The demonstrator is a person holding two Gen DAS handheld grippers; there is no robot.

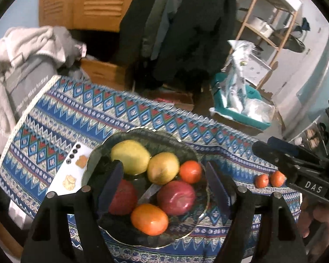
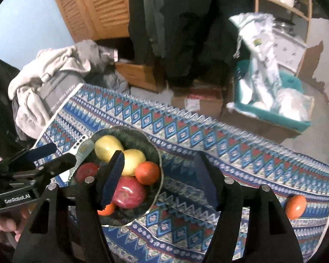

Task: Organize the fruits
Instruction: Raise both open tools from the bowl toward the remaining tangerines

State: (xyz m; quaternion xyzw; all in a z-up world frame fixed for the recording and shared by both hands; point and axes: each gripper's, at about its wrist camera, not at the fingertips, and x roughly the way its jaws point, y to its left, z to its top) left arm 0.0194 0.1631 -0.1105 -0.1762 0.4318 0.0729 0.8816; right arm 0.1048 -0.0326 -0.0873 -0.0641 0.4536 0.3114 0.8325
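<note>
A patterned blue tablecloth (image 1: 81, 114) is covering the table, with a white card (image 1: 68, 175) lying on it (small stickers are showing on its face). Behind, a pale blanket (image 1: 22, 50) is slumping over a grey case, dark coats (image 2: 186, 22) are hanging, and a teal bin (image 2: 291, 118) is holding plastic bags.

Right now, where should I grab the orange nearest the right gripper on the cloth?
Take that orange across its round middle, coming from above. It lies free on the cloth, but a second orange sits close on one side, so place the fingers front and back, not in that gap.
</note>
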